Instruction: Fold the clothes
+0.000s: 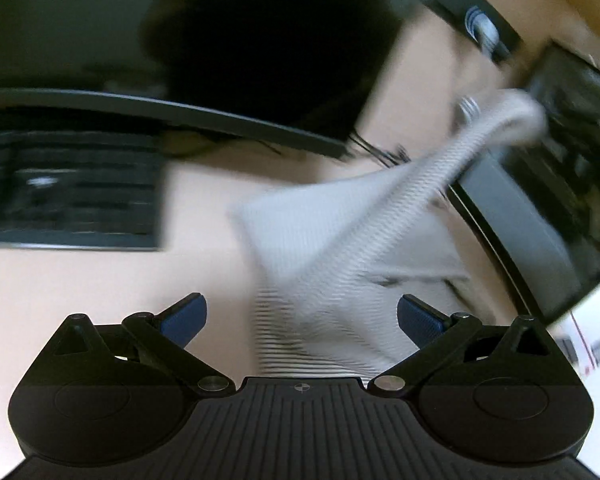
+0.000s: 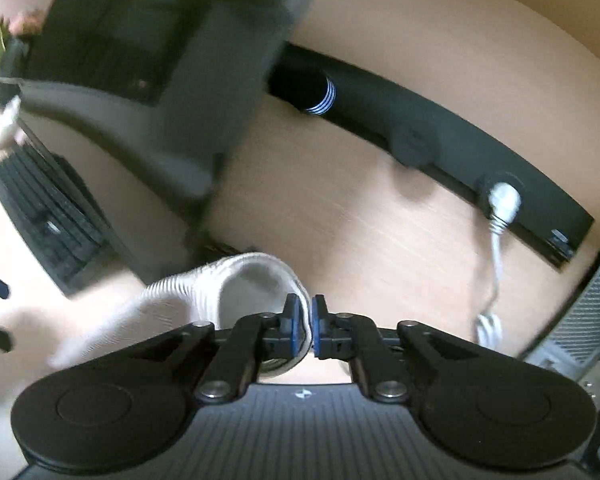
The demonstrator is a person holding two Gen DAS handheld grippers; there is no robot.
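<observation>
**Inspector A:** Right gripper (image 2: 305, 322): both blue pads are drawn together on a fold of the white ribbed garment (image 2: 236, 280). The cloth is pinched between them and arches up and away to the left of the jaws in a loop.

**Inspector B:** Confirmed. Left gripper (image 1: 302, 320): fingers stand wide apart, blue pads (image 1: 186, 320) exposed, nothing pressed between them. The same garment (image 1: 320, 240) lies ahead of it on the light wooden desk (image 1: 80, 288), with its striped hem passing between the open fingers, apparently without contact. One part is pulled up and stretched toward the upper right. The frame is blurred, so finer detail is uncertain.

**Inspector A:** Surroundings, left wrist view: a black keyboard (image 1: 68, 188) at left on the desk, and a dark monitor (image 1: 572, 168) at right.

**Inspector B:** Right wrist view: the desk (image 2: 360, 220) carries a black strip (image 2: 440, 132) along its far side, with a white plug (image 2: 502, 202) seated in it and a white cable (image 2: 496, 264) trailing down toward the gripper. The keyboard (image 2: 44, 208) appears at left.
</observation>
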